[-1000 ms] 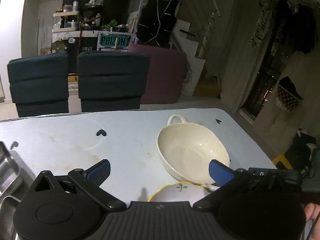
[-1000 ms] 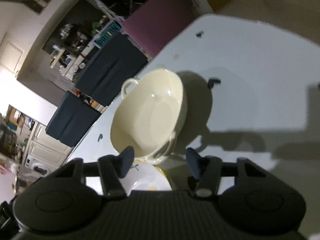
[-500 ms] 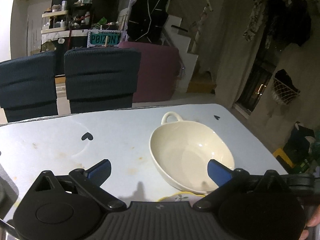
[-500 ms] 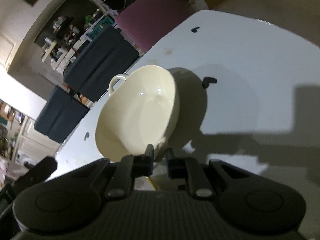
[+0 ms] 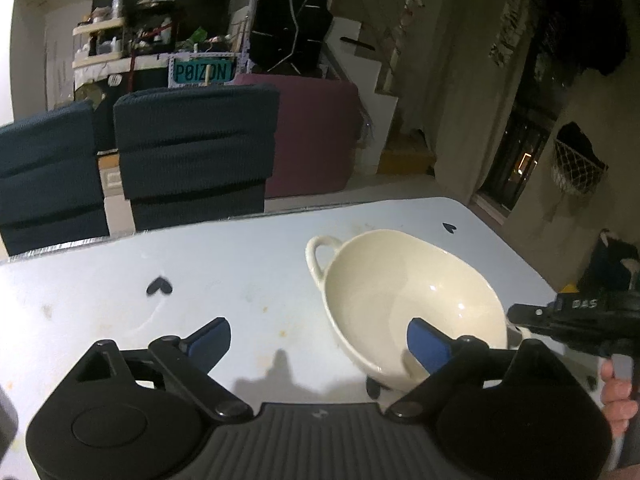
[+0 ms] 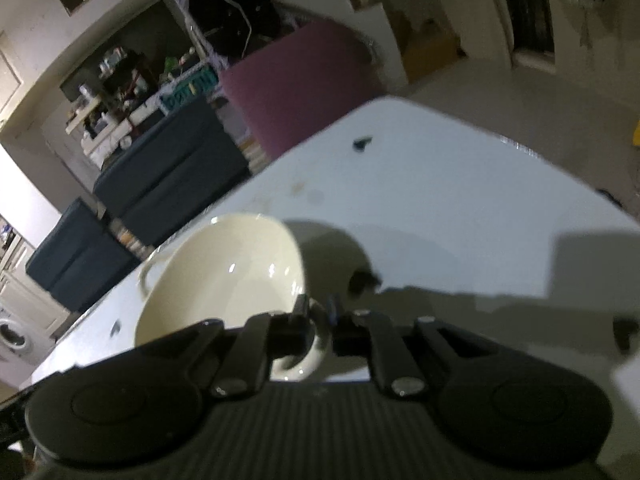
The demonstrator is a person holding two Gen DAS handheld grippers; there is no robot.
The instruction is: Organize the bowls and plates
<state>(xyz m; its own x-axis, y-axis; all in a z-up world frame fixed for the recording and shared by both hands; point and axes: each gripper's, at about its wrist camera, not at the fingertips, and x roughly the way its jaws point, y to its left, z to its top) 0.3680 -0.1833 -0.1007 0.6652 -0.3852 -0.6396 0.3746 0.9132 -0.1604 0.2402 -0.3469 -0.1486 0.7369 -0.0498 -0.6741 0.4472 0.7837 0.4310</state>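
Note:
A cream bowl point(image 5: 404, 300) with two loop handles is held tilted above the pale blue table point(image 5: 240, 280). My right gripper point(image 6: 320, 314) is shut on the bowl's near handle; the bowl point(image 6: 224, 276) tips away to the left in the right wrist view. The right gripper's body point(image 5: 576, 320) shows at the right edge of the left wrist view. My left gripper point(image 5: 316, 336) is open and empty, its right finger pad in front of the bowl, not touching it. The yellow-rimmed plate is out of view.
Two dark blue chairs point(image 5: 192, 152) and a maroon seat point(image 5: 312, 136) stand behind the table's far edge. Small dark heart marks point(image 5: 159, 286) dot the table top. The table's right edge point(image 6: 560, 168) drops to the floor.
My right gripper closed on the bowl's near handle and lifted the bowl off the yellow-rimmed plate. The plate and the metal tray at left have left the views.

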